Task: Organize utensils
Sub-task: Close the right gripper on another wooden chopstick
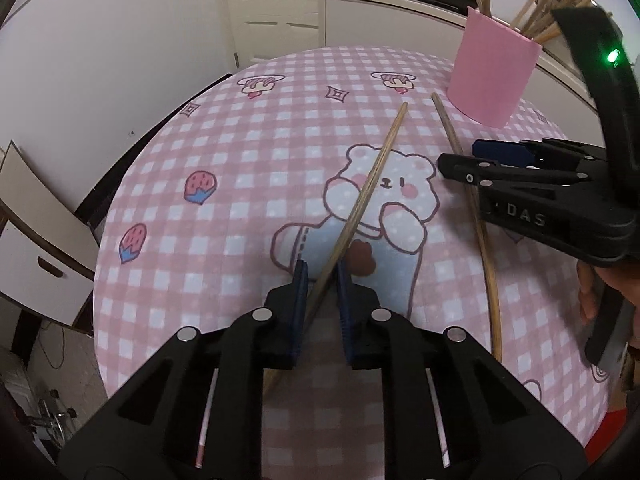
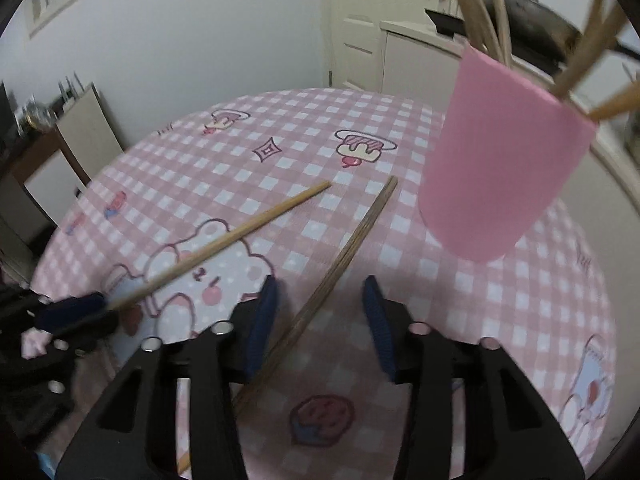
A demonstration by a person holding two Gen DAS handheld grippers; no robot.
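On the table: a pink checked cloth (image 1: 248,152) printed with a bear and strawberries covers the table; two chopsticks lie on it, well apart at their near ends and nearer each other at the far ends.
Left tool (image 1: 322,280): its blue pads stand close on either side of the lighter chopstick (image 1: 374,178), which runs between them and over the bear print; whether the pads press on the stick cannot be told, as a narrow gap seems to show on one side.
Lighter chopstick, from the right wrist view: its near end meets the left tool's blue tip at the left edge, the rest slanting up toward the middle of the cloth.
Right tool (image 2: 323,298): spread wide, pinching nothing; the darker chopstick (image 2: 340,268) lies on the cloth between the pads, nearer the left one, not touching either.
Pink cup (image 1: 490,76): stands upright on the far right of the table, just beyond the chopsticks' far ends, with several more chopsticks (image 1: 548,8) leaning in it.
Behind: a white counter with a dark pan (image 2: 532,28).
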